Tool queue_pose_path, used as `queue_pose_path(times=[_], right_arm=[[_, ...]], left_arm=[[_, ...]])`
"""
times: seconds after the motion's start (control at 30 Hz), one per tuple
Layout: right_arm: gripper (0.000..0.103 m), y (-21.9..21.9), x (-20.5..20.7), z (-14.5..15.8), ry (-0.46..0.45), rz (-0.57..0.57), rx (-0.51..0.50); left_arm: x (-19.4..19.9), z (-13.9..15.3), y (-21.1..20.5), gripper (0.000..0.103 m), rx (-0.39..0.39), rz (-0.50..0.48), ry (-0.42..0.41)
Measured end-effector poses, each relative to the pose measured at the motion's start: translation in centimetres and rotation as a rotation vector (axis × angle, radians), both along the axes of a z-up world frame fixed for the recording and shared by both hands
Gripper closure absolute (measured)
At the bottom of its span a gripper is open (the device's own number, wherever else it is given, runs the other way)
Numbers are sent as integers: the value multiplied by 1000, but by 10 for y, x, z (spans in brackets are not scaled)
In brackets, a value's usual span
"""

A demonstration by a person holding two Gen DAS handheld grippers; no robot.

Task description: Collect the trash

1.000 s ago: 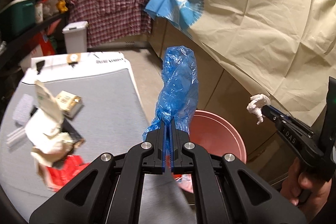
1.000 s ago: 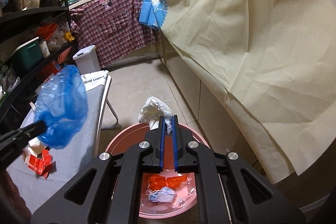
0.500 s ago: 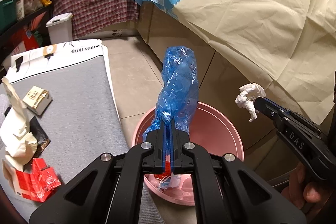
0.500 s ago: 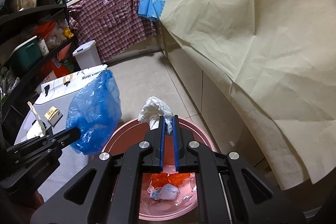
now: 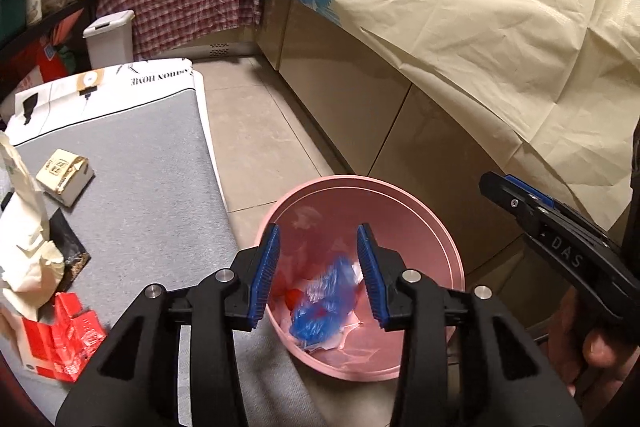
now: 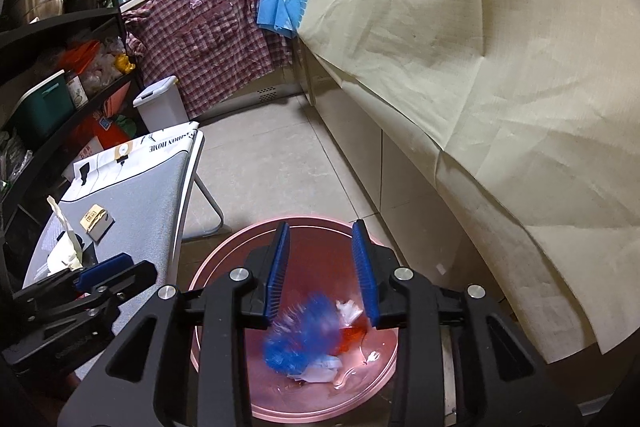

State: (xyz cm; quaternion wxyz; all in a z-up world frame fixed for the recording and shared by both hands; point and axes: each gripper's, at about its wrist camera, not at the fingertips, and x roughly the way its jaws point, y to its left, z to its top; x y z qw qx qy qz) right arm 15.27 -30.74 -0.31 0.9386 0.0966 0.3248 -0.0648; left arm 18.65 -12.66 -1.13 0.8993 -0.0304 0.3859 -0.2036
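Change: the blue plastic bag (image 5: 324,303) and the white crumpled tissue (image 6: 349,310) have left the grippers since a second ago and now sit in the pink basin (image 5: 432,223); the bag is blurred.
Left gripper (image 5: 318,269): jaws opening, part-way apart, nothing between the pads; it hangs over the basin's near rim.
Right gripper (image 6: 322,269): jaws opening, part-way apart, nothing pinched; it hangs over the basin.
Basin contents: blue bag, white tissue, an orange-red wrapper (image 6: 352,341), pale scraps.
Basin place: on the floor tiles, just beside the grey worktop (image 5: 140,163).
Left on the worktop: a small tan box (image 5: 64,177), a cream paper bag (image 5: 28,243), a red carton (image 5: 60,343), a dark packet (image 5: 68,247).
Hand: fingers (image 5: 600,351) on the right gripper's handle.
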Motion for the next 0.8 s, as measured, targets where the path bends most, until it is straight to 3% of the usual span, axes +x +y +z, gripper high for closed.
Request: queue_pose_path(times=[0.43, 0.8], right_arm=[[70, 21, -17, 14, -71, 63, -44], [70, 70, -46, 36, -125, 193, -59]], left_arm=[[-37, 42, 48, 64, 0, 36, -84], [-70, 84, 142, 65, 8, 112, -156]])
